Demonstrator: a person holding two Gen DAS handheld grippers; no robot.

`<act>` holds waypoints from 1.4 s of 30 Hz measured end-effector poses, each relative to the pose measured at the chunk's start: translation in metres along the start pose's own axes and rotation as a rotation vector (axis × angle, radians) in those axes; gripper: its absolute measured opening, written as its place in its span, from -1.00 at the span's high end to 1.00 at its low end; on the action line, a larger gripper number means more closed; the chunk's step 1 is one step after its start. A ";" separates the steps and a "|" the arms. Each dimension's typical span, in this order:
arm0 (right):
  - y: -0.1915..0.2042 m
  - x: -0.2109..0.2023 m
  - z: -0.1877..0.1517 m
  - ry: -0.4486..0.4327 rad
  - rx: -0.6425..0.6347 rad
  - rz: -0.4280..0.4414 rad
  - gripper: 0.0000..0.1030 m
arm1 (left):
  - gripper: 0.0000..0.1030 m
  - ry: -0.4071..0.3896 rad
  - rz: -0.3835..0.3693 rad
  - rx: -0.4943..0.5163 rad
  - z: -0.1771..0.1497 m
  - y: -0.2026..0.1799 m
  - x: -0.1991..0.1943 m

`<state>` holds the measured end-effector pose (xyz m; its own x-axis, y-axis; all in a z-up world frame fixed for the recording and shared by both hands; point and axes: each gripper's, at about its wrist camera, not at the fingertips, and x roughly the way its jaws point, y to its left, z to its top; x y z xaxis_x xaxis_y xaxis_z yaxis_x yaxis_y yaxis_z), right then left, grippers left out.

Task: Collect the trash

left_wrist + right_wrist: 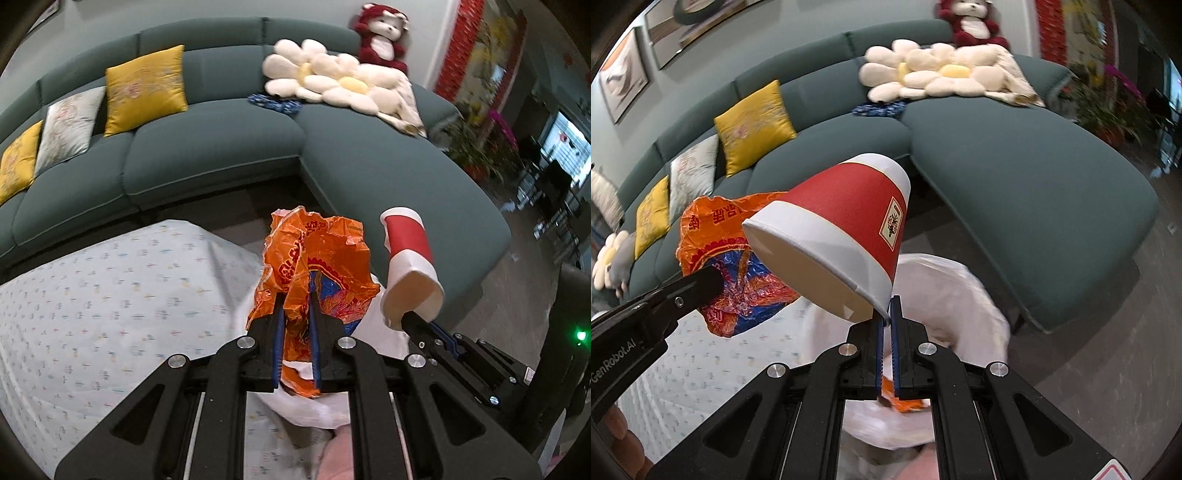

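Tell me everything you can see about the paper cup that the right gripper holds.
The paper cup looks like thin paper: a wide red band in the middle, white bands at rim and base, and a small label with print on the red part. It is empty, its inside plain cream. It is tilted, mouth toward the camera and downward. The right gripper pinches its rim. It hangs above the white bag-lined trash bin, beside the orange wrapper.

The wrapper [314, 258] is orange with red print and blue patches. The cup [846, 221] has a red band between white ones (plus a small cream label). Teal sofa [369, 155], yellow cushion [146, 88], white bag [945, 291], black grippers.
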<state>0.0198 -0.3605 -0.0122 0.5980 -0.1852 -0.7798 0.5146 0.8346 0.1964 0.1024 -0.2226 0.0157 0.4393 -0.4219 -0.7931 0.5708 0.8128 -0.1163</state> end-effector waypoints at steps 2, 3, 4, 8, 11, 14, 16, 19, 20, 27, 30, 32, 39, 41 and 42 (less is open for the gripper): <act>-0.011 0.002 -0.003 0.005 0.016 -0.007 0.94 | 0.78 0.010 -0.009 0.016 -0.003 -0.010 0.006; -0.015 0.003 -0.004 0.008 0.023 -0.009 0.94 | 0.78 0.014 -0.011 0.021 -0.004 -0.014 0.008; -0.021 0.005 -0.006 0.012 0.030 -0.013 0.94 | 0.78 0.021 -0.016 0.025 -0.004 -0.017 0.011; -0.032 0.011 -0.012 0.027 0.042 -0.018 0.94 | 0.78 0.042 -0.034 0.026 -0.008 -0.026 0.023; -0.035 0.017 -0.015 0.041 0.050 -0.016 0.94 | 0.78 0.062 -0.043 0.016 -0.010 -0.028 0.033; -0.037 0.024 -0.019 0.059 0.052 -0.014 0.94 | 0.78 0.076 -0.044 0.015 -0.011 -0.027 0.041; -0.038 0.029 -0.021 0.071 0.052 -0.012 0.94 | 0.77 0.084 -0.048 0.009 -0.014 -0.025 0.044; -0.037 0.034 -0.024 0.085 0.050 -0.008 0.94 | 0.76 0.094 -0.054 -0.006 -0.015 -0.023 0.049; -0.038 0.036 -0.023 0.089 0.049 -0.007 0.94 | 0.75 0.098 -0.056 -0.010 -0.016 -0.022 0.050; -0.033 0.047 -0.028 0.128 0.040 -0.005 0.91 | 0.32 0.086 -0.041 -0.036 -0.020 -0.013 0.053; -0.031 0.049 -0.029 0.134 0.037 -0.009 0.86 | 0.19 0.091 -0.036 -0.044 -0.021 -0.009 0.054; -0.030 0.050 -0.029 0.139 0.035 -0.006 0.86 | 0.15 0.090 -0.030 -0.050 -0.022 -0.007 0.054; -0.027 0.046 -0.029 0.137 0.025 -0.003 0.72 | 0.10 0.091 -0.012 -0.056 -0.027 0.002 0.052; -0.024 0.043 -0.027 0.131 0.014 -0.001 0.67 | 0.09 0.092 -0.009 -0.059 -0.028 0.004 0.051; -0.022 0.041 -0.027 0.128 0.005 -0.001 0.65 | 0.09 0.092 -0.004 -0.060 -0.029 0.006 0.051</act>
<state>0.0167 -0.3728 -0.0644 0.5142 -0.1184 -0.8495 0.5188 0.8316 0.1981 0.1078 -0.2279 -0.0425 0.3696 -0.3886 -0.8440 0.5286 0.8350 -0.1529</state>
